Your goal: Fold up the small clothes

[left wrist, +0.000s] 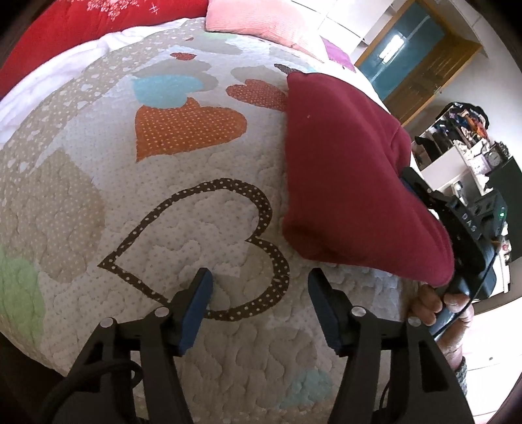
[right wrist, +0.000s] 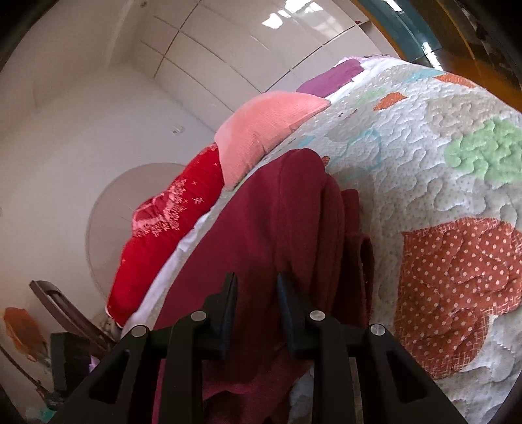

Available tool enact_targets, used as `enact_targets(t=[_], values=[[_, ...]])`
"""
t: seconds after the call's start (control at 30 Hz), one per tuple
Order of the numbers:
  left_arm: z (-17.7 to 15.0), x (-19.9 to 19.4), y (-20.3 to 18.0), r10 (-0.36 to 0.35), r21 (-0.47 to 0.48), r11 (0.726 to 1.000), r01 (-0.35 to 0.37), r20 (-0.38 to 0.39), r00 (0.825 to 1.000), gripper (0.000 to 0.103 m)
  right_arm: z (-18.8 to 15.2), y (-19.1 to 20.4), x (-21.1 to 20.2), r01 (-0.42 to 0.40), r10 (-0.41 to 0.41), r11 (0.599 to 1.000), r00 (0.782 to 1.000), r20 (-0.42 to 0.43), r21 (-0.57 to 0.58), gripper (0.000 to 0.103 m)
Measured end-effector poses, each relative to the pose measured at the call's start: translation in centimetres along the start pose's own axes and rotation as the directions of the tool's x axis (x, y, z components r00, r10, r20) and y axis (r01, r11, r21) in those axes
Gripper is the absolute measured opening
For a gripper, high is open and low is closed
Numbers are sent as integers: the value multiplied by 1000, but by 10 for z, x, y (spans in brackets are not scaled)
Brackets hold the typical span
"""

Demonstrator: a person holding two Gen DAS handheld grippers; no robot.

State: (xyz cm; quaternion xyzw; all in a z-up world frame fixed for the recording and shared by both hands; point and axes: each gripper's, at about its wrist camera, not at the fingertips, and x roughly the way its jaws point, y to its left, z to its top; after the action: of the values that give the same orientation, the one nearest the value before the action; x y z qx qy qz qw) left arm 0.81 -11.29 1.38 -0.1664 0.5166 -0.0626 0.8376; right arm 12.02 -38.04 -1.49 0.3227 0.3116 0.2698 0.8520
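A folded maroon garment (left wrist: 342, 169) lies on the heart-patterned quilt (left wrist: 195, 215), right of the middle in the left wrist view. My left gripper (left wrist: 261, 287) stands open just above the quilt, over a brown dotted heart outline and a little left of the garment's near corner, with nothing between its blue pads. In the right wrist view my right gripper (right wrist: 257, 290) is shut on the maroon garment (right wrist: 277, 221), with cloth pinched between its narrow fingers. Its black body (left wrist: 469, 228) and the holding hand (left wrist: 437, 303) show at the garment's right edge, which looks lifted.
A pink pillow (left wrist: 257, 19) and a red blanket (left wrist: 81, 29) lie at the head of the bed. The bed's edge runs along the right, with a wooden wardrobe (left wrist: 421, 65) and cluttered shelves (left wrist: 463, 137) beyond it. A dark chair (right wrist: 65, 310) stands beside the bed.
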Motion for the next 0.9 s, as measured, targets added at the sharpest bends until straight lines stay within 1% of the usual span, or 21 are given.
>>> enact_targets(t=[0.07,0.13,0.23,0.3,0.33,0.37,0.4,0.47,0.53,0.6,0.7,0.77,0.8,0.83,0.9], values=[[0,1,-5,16,19,1000,-16,5,1000,63,0,-5,-2,-29,29,999,1000,2,26,26],[3,-3,-7,8,27,1000,-8,9,1000,63,0,-8,-3,-51,51,998,999,0,48,26],[18,-19,-4,-2,9,1000,1,63,998,63,1,-7,-6,-56,57,997,998,-10,53,26],[34,-24,-1,-23,11,1000,23,68,997,66,4,0,-16,-51,51,998,999,-7,27,28],[40,-24,-1,-24,15,1000,23,66,998,67,6,3,-23,-31,31,1000,999,11,2,34],[46,-23,-1,-21,18,1000,20,65,998,67,9,7,-31,29,-28,999,999,45,-28,60],[52,-22,-1,-18,17,1000,17,64,998,67,10,8,-40,84,-80,995,992,95,-47,80],[61,-24,-2,-42,14,999,41,56,998,67,11,4,-56,147,-139,989,974,178,-32,89],[64,-27,-5,-79,30,997,77,49,996,67,12,-4,-58,152,-150,988,974,170,0,89],[61,-28,-10,-110,62,992,108,23,994,67,11,-12,-51,164,-166,986,977,136,26,89],[46,-26,-15,-107,131,985,112,-44,993,67,10,-17,-39,187,-190,982,978,84,37,89],[36,-27,-11,-153,133,977,167,-107,982,67,11,-15,-39,183,-185,983,979,88,36,89],[33,-28,-8,-178,124,973,193,-125,976,67,11,-16,-40,178,-181,983,978,99,39,89],[33,-32,-5,-201,115,970,216,-127,971,67,11,-17,-41,172,-176,984,979,104,45,90],[41,-38,-2,-219,104,968,229,-99,971,67,11,-21,-36,156,-162,985,982,92,73,92]])
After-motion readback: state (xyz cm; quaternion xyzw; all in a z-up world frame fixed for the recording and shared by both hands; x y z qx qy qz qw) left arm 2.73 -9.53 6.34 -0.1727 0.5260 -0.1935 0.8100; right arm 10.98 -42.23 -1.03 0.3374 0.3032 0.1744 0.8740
